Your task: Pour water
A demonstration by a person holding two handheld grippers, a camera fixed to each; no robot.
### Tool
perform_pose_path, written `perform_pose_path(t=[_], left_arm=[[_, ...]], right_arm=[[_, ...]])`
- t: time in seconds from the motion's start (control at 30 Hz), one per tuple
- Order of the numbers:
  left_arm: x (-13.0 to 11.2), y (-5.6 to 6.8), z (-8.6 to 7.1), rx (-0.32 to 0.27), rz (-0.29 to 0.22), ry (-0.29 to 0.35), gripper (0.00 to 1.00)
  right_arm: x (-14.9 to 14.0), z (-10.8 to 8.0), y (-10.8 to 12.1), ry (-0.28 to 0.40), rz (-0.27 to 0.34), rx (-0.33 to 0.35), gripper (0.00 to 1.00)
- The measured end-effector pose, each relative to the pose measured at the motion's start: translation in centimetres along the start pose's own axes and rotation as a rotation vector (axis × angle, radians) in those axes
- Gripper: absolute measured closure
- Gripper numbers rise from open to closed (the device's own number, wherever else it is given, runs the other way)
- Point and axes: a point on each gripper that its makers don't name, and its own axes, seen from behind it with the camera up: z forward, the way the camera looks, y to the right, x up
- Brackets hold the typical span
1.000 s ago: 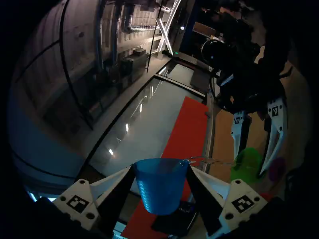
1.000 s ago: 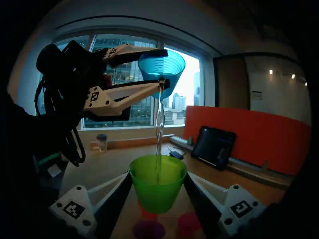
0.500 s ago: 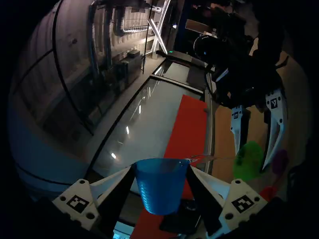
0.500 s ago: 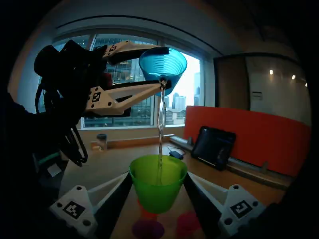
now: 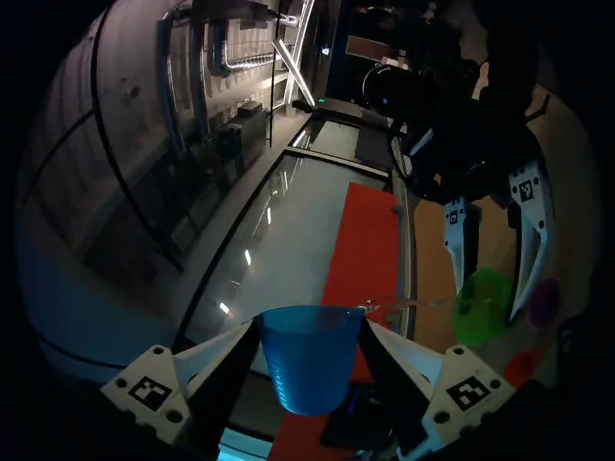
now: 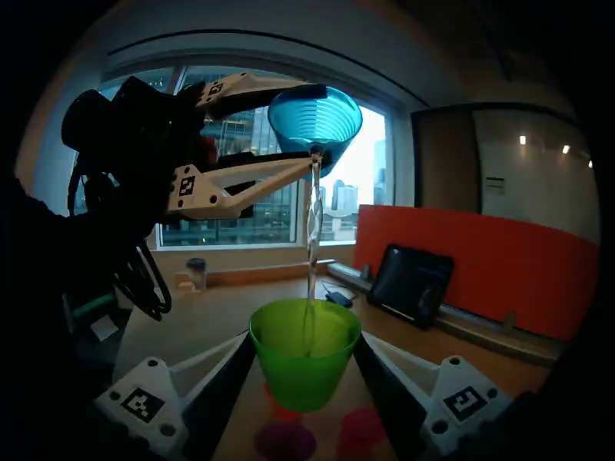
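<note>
My left gripper (image 5: pixel 310 361) is shut on a blue cup (image 5: pixel 310 355), held tipped over on its side. In the right gripper view that blue cup (image 6: pixel 315 124) hangs high between the left gripper's fingers (image 6: pixel 231 180), mouth toward me. A thin stream of water (image 6: pixel 311 238) falls from its rim into a green cup (image 6: pixel 304 353). My right gripper (image 6: pixel 304 361) is shut on the green cup and holds it upright above the table. In the left gripper view the green cup (image 5: pixel 480 307) sits between the right gripper's white fingers (image 5: pixel 533 253), with the water (image 5: pixel 407 303) running across to it.
A wooden table (image 6: pixel 200 323) lies below, with a pink cup (image 6: pixel 361 434) and a purple cup (image 6: pixel 286 442) under the green one. A dark tablet (image 6: pixel 411 284) leans on an orange partition (image 6: pixel 500 261) at the right. Large windows (image 6: pixel 231 192) stand behind.
The blue cup has tipped a little further and risen slightly while water keeps flowing. The green cup has stayed in place.
</note>
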Motion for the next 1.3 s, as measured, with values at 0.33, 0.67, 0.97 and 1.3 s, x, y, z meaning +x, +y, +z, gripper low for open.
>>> perform_pose_path(t=[0.33,0.67,0.97,1.3], left_arm=[[0.5,-0.3,0.0,0.000,0.051,0.002,0.12],[0.9,-0.5,0.1,0.003,0.098,0.005,0.12],[1.0,-0.6,0.1,0.007,0.142,0.005,0.12],[1.3,-0.7,0.3,0.011,0.199,0.008,0.12]], right_arm=[[0.0,-0.1,0.3,0.003,0.002,-0.006,0.10],[0.0,-0.2,0.4,0.005,0.003,-0.010,0.10],[0.0,-0.2,0.6,0.007,0.004,-0.012,0.10],[0.1,-0.3,0.8,0.008,0.003,-0.016,0.10]])
